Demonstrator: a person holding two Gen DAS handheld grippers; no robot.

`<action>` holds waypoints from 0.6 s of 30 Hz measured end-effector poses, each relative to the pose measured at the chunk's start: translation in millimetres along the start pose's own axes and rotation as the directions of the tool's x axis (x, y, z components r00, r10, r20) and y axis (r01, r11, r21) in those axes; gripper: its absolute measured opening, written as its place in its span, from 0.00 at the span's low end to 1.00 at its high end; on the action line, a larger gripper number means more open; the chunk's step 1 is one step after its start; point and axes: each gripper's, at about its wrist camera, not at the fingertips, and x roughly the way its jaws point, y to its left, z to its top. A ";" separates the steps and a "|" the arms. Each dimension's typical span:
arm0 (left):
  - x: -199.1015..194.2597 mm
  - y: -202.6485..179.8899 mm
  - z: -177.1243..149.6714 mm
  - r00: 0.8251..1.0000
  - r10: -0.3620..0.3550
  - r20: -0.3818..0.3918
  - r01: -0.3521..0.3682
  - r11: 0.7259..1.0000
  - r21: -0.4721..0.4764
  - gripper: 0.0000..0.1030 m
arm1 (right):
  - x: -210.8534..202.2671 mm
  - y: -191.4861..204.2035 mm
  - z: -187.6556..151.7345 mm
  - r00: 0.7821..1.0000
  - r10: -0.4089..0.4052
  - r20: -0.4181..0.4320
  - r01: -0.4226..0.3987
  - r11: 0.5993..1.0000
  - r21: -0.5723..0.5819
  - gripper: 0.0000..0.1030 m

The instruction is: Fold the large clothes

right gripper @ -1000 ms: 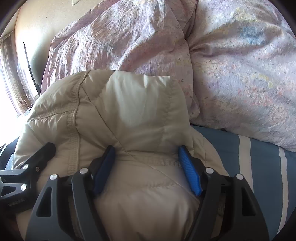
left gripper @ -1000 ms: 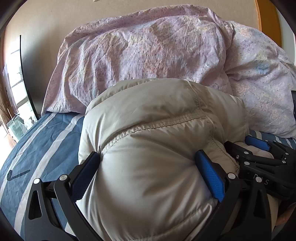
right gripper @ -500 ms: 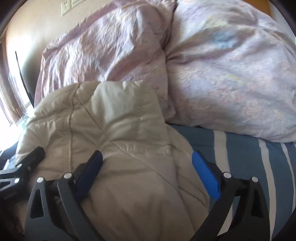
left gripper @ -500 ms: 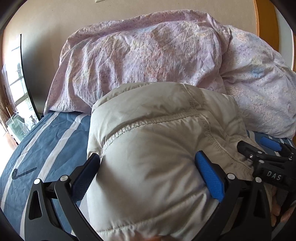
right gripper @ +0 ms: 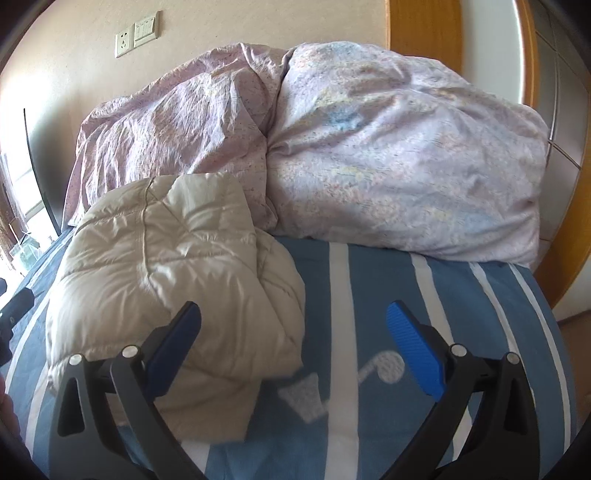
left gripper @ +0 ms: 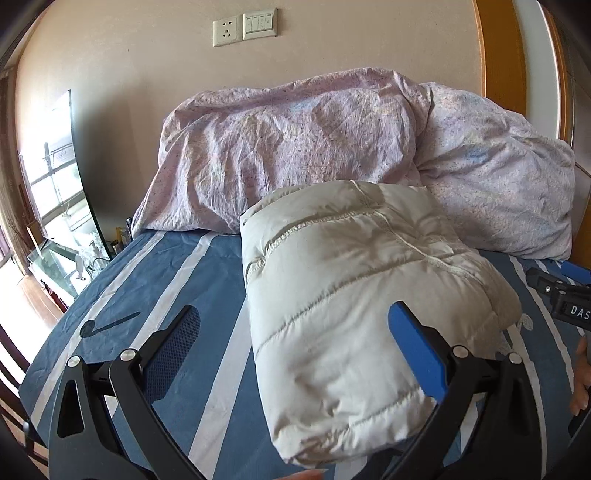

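Note:
A beige quilted puffer jacket [left gripper: 354, 302] lies folded into a thick bundle on the blue striped bed sheet [left gripper: 155, 295]. It also shows in the right wrist view [right gripper: 177, 280]. My left gripper [left gripper: 295, 343] is open and empty, its jaws standing wide just in front of the bundle's near end. My right gripper [right gripper: 295, 339] is open and empty, near the bundle's right edge, over the sheet [right gripper: 388, 314]. The tip of the right gripper shows at the right edge of the left wrist view [left gripper: 561, 295].
A pink-lilac duvet [left gripper: 295, 147] is heaped against the wall behind the jacket, also seen in the right wrist view [right gripper: 369, 147]. A glass tank [left gripper: 62, 251] stands beside the bed on the left. A wooden door frame [right gripper: 424, 26] is at the right.
Both grippers have opened, let go of the jacket and pulled back. The folded jacket now rests on the bed further from the cameras.

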 end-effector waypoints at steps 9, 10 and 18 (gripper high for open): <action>-44.2 -9.5 -27.9 1.000 -0.019 -0.011 0.019 1.000 0.024 0.99 | -48.8 1.5 -28.0 1.000 -0.009 0.024 0.009 1.000 0.000 0.98; -46.4 -9.8 -29.2 1.000 -0.017 -0.009 0.017 1.000 0.023 0.99 | -51.3 1.6 -29.4 0.999 -0.014 0.030 0.014 1.000 -0.002 0.98; -63.2 -11.3 -41.5 1.000 0.002 0.007 -0.003 0.999 0.042 0.99 | -72.8 10.3 -41.9 0.999 -0.019 0.047 0.020 1.000 -0.014 0.98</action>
